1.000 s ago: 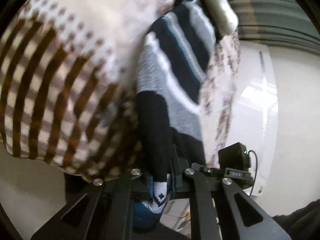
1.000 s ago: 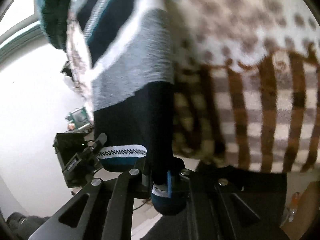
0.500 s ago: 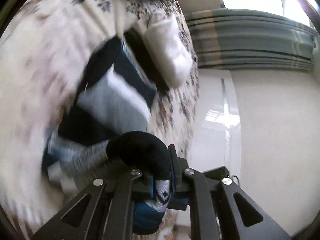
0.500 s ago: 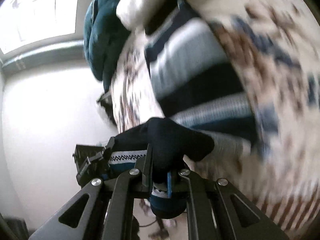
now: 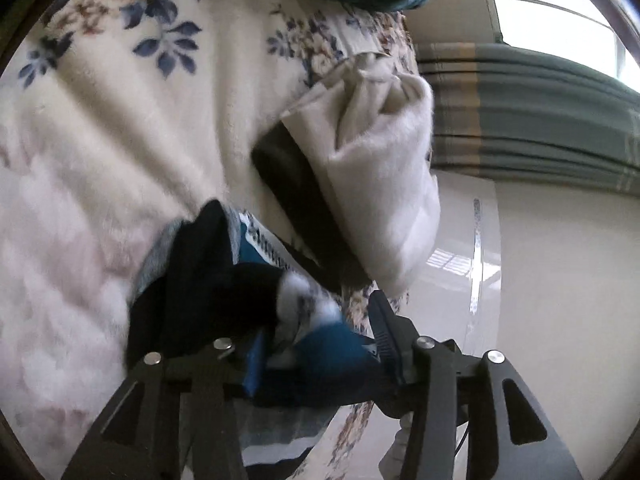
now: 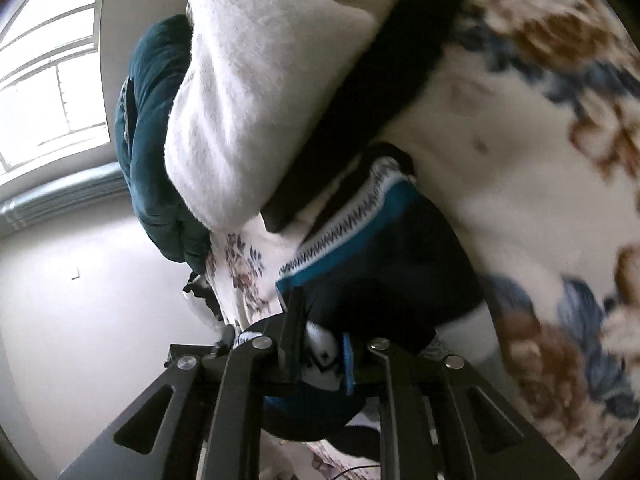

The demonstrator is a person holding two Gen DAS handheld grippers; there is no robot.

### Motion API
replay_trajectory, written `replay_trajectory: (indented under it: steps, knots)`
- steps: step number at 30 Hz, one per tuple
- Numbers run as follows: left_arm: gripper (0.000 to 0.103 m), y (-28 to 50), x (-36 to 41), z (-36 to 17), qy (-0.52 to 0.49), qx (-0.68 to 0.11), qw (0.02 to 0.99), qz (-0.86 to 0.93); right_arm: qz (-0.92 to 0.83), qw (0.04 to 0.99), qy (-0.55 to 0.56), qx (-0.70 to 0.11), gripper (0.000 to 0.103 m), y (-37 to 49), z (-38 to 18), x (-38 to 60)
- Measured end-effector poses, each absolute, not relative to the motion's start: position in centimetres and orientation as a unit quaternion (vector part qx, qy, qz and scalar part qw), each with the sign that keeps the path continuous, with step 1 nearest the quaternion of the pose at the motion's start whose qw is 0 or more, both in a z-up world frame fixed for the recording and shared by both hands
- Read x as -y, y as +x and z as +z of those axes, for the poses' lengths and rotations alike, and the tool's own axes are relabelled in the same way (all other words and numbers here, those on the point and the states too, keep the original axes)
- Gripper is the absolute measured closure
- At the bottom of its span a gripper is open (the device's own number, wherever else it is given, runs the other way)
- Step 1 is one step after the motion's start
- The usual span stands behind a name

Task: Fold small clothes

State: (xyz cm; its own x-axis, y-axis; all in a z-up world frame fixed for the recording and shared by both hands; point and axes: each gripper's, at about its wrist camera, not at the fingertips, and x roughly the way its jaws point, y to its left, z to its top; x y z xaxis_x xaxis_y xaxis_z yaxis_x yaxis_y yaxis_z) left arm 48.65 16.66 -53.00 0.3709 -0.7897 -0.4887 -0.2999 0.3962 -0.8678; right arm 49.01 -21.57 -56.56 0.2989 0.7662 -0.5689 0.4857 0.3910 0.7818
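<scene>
A small knitted garment (image 5: 224, 280), black, grey and teal with a white patterned band, lies bunched on a white floral blanket (image 5: 120, 120). My left gripper (image 5: 320, 356) has its jaws parted, and the garment's teal cuff sits loosely between them. In the right wrist view the same garment (image 6: 380, 264) is folded over on itself. My right gripper (image 6: 320, 356) also has its jaws parted around the white and teal cuff.
A folded white fluffy item (image 5: 384, 184) over a black one (image 5: 296, 188) lies just beyond the garment. A dark teal bundle (image 6: 152, 160) sits behind them. The blanket's edge drops to a glossy white floor (image 5: 560, 280). Green curtains (image 5: 520, 120) hang beyond.
Both grippers carried the garment's end forward and down, folding it onto the blanket. Their jaws, clamped on the cuff before, have now parted. The brown striped cloth is out of view.
</scene>
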Motion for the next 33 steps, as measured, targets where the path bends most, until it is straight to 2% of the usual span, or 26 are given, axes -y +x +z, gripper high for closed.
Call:
replay_trajectory:
  steps: [1, 2, 3, 8, 11, 16, 17, 18, 20, 22, 24, 26, 33]
  knots:
    - [0.049, 48.8, -16.8, -53.1, -0.517, -0.529, 0.646, -0.187, 0.120, 0.599, 0.545, -0.574, 0.061, 49.1, -56.6, 21.8]
    - [0.048, 49.0, -17.1, -53.3, -0.517, -0.526, 0.651, -0.182, 0.122, 0.600, 0.550, -0.567, 0.044, 49.4, -56.6, 21.9]
    - [0.047, 49.2, -17.6, -53.5, -0.516, -0.522, 0.656, -0.176, 0.122, 0.604, 0.551, -0.563, 0.034, 49.4, -56.6, 22.1]
    - [0.046, 50.0, -19.5, -53.5, -0.522, -0.510, 0.665, -0.161, 0.107, 0.635, 0.511, -0.569, 0.033, 49.3, -56.1, 23.8]
    - [0.046, 49.6, -19.3, -51.9, -0.452, -0.521, 0.704, -0.171, 0.088, 0.674, 0.429, -0.595, 0.033, 49.0, -55.6, 24.0]
    - [0.045, 43.8, -19.7, -49.9, -0.375, -0.529, 0.745, -0.156, 0.092, 0.694, 0.311, -0.643, 0.033, 45.9, -54.8, 23.7]
    - [0.044, 41.7, -19.9, -49.8, -0.375, -0.529, 0.746, -0.153, 0.097, 0.690, 0.290, -0.656, 0.031, 44.9, -54.8, 23.6]
    - [0.039, 39.7, -20.1, -49.8, -0.372, -0.530, 0.749, -0.141, 0.105, 0.684, 0.275, -0.668, 0.025, 43.9, -54.8, 23.4]
    - [0.035, 36.6, -20.1, -50.1, -0.379, -0.530, 0.748, -0.126, 0.117, 0.669, 0.259, -0.687, 0.015, 42.6, -55.0, 23.1]
    - [0.021, 33.7, -19.7, -50.6, -0.395, -0.531, 0.742, -0.106, 0.127, 0.656, 0.252, -0.700, 0.008, 41.6, -55.5, 23.2]
    - [0.021, 30.9, -19.3, -51.5, -0.435, -0.523, 0.727, -0.093, 0.128, 0.649, 0.248, -0.707, 0.002, 41.4, -56.0, 23.4]
    - [0.015, 28.6, -18.2, -52.9, -0.473, -0.517, 0.709, -0.078, 0.137, 0.642, 0.264, -0.707, 0.000, 42.2, -56.8, 23.8]
    - [0.015, 27.8, -13.1, -56.5, -0.508, -0.517, 0.686, -0.060, 0.220, 0.609, 0.293, -0.704, 0.000, 49.3, -61.7, 21.7]
